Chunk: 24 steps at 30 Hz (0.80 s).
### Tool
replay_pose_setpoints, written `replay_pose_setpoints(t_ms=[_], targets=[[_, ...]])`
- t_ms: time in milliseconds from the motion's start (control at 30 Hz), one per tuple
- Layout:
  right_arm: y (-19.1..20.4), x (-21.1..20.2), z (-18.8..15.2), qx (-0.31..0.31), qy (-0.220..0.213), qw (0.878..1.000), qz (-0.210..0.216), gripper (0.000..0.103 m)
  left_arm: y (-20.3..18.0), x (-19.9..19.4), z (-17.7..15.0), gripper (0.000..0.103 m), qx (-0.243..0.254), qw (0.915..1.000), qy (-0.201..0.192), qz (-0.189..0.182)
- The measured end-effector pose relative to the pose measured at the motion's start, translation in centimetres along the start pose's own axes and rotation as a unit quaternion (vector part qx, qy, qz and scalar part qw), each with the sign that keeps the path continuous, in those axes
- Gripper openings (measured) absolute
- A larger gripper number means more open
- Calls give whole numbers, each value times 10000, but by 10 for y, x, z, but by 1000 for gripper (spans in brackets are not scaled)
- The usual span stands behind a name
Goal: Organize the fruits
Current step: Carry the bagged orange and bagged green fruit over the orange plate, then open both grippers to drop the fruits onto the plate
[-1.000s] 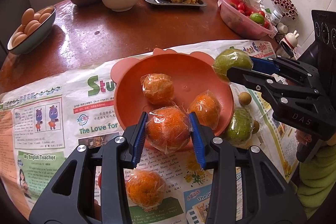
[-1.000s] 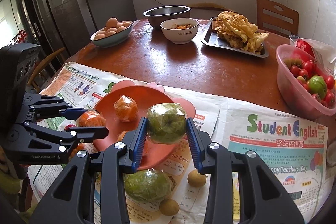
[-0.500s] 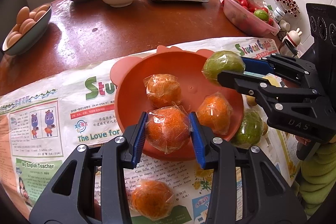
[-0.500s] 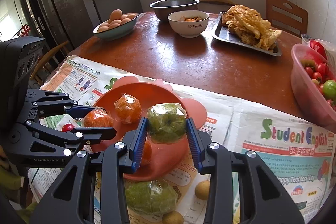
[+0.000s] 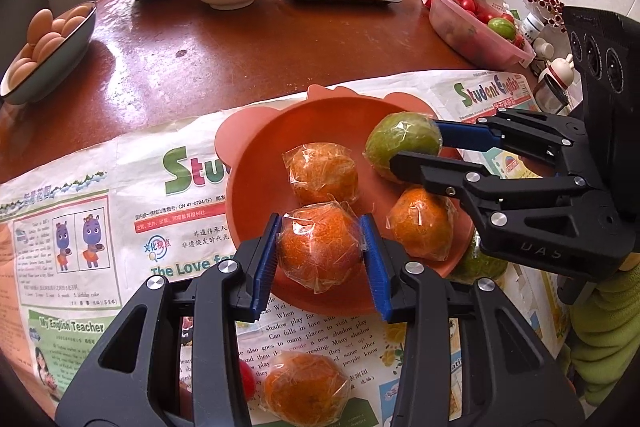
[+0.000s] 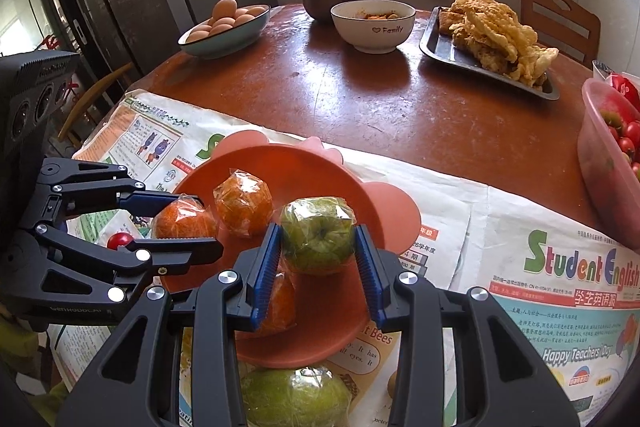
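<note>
Both tongs are clamped on fruit above the same dish. From the left wrist view, the left gripper [image 5: 321,254] presses its blue pads on a wrapped orange [image 5: 318,247] over the near rim of the orange bowl [image 5: 256,187], I think so that it can fall inside with the two oranges already there. One more orange [image 5: 304,391] lies on the newspaper [image 5: 100,227] below. The right gripper [image 5: 412,151] comes in from the side with a green apple [image 5: 400,143].

From the right wrist view, the right gripper [image 6: 317,247] holds this apple [image 6: 316,233] by its sides, stem up, over the bowl [image 6: 340,311], so the plastic wrap does not slip. A second apple [image 6: 296,399] waits on the paper near the bowl. The left gripper [image 6: 182,225] keeps its orange [image 6: 182,221] at the far left rim, apart from the apple, so the tools do not collide.
</note>
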State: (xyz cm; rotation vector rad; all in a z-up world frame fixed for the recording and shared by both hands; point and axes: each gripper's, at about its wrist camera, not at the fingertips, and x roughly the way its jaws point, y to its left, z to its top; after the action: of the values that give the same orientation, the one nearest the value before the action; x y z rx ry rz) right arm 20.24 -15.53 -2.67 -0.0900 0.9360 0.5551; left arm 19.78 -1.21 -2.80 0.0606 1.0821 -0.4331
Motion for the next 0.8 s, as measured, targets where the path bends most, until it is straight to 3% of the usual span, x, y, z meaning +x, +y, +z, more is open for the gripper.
replay_pose_setpoints(t_ms=[267,800], targets=[[1,0,1,31,45,10000,-18,37,-1,0,1,31,12,10000,23,-5],[-9,-29,-2,199,-226,9994,-144,52,-3,0,-1,32,20,10000,23,36]])
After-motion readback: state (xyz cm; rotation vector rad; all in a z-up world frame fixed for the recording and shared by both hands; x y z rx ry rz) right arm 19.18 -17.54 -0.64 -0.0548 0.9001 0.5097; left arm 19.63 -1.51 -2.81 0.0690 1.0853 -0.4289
